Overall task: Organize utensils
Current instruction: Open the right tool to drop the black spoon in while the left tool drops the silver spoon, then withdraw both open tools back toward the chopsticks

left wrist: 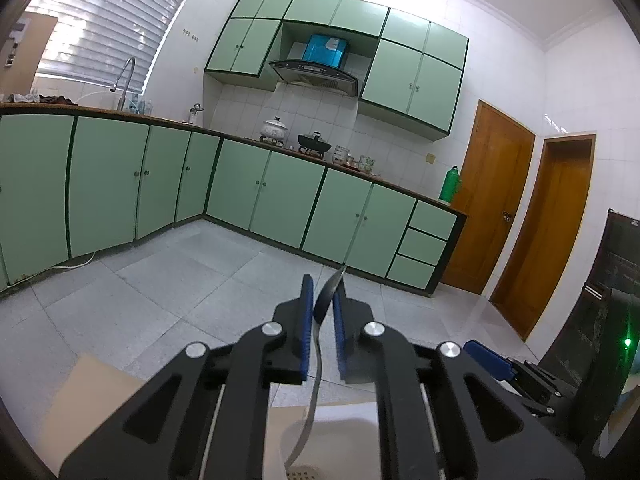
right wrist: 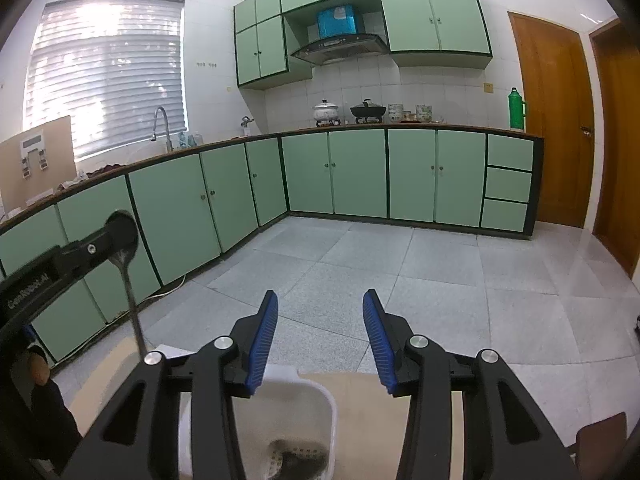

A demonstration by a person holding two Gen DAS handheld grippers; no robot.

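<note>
Our left claw (left wrist: 322,300) stands over the white bin (left wrist: 340,424), its blue pads nearly together around a metal spoon (left wrist: 326,300). The spoon hangs bowl up and handle down, the handle running toward the bin's perforated floor; we judge it is held upright this way so it can drop in standing. In the left wrist view a narrow gap shows beside each pad, so the hold looks loose, perhaps at the point of letting go; whether the pads press on the metal we cannot tell.

Our right claw (right wrist: 320,328) waits just beside, its blue jaws apart with nothing between them, pointed over the same bin (right wrist: 316,412), likely ready for the next piece. In its view the spoon (right wrist: 130,296) hangs at the left from the other claw.

The bin rests on a pale wooden surface (right wrist: 360,420) at the bottom of both views. Beyond lies a grey tiled floor (right wrist: 360,248) and an L-shaped run of green cabinets (right wrist: 356,172). A white pot (right wrist: 326,110), a dark pan (right wrist: 368,111) and a green bottle (right wrist: 517,108) sit on the far kitchen top, beneath a range hood (right wrist: 340,50). A blind covers the window (right wrist: 104,72); two brown doors (right wrist: 552,120) stand at right.
</note>
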